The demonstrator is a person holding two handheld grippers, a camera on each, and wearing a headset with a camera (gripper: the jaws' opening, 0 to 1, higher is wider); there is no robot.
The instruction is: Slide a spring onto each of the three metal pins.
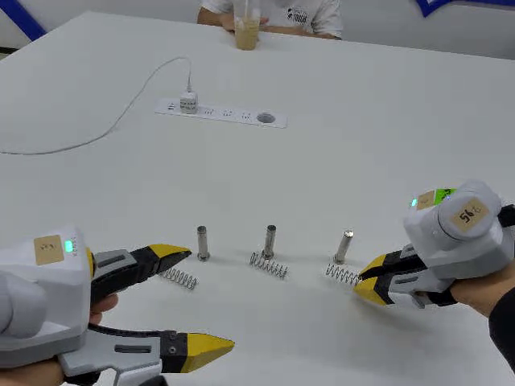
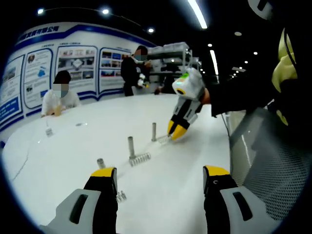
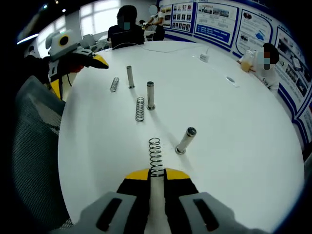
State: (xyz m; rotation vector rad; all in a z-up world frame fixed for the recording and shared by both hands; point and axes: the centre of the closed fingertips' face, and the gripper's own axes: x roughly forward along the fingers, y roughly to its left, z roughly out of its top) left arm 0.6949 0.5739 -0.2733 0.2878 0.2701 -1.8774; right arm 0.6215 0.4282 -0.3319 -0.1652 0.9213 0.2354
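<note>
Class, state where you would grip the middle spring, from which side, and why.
Probably near one end, jaws across the coils, from above on the near side. The middle spring lies flat, the pin stands behind it, and a free end can then slip on.

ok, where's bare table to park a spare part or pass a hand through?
Free: the wide band between the power strip and the pin row; also the near strip between the left gripper and right gripper. Crowded: the row itself, springs lying along it, the right gripper clamped on the right spring.
</note>
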